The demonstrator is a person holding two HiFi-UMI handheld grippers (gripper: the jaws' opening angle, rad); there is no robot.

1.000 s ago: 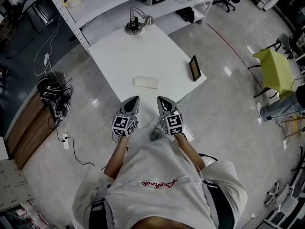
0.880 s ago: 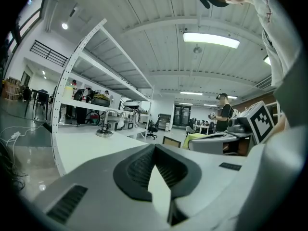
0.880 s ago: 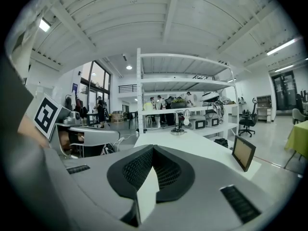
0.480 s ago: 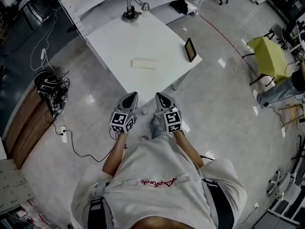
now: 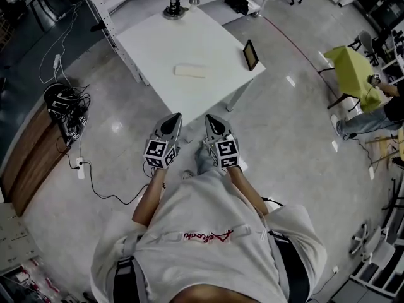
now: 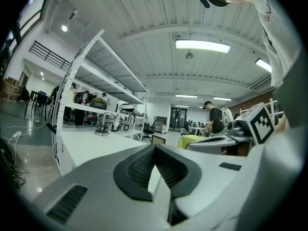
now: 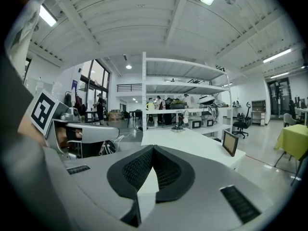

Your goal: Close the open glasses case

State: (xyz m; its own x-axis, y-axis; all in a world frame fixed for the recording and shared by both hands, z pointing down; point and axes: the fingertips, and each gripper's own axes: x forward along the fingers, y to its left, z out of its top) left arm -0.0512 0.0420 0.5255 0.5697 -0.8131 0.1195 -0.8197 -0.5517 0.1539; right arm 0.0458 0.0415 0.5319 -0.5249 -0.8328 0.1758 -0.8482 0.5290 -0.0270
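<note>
A white table carries the cream glasses case near its middle, a dark framed screen at its right edge and a metal stand at its far edge. The left gripper and right gripper hover over the floor short of the table, well apart from the case, each with its jaws pressed together on nothing. The red script on the person's shirt is unreadable.

One white table; on the table, one pale glasses case, one dark upright frame at its right edge, one metal stand at its far corner; two grippers off its near edge, the left gripper and the right gripper; one yellow cover right of the table; one cable tangle left of it.
</note>
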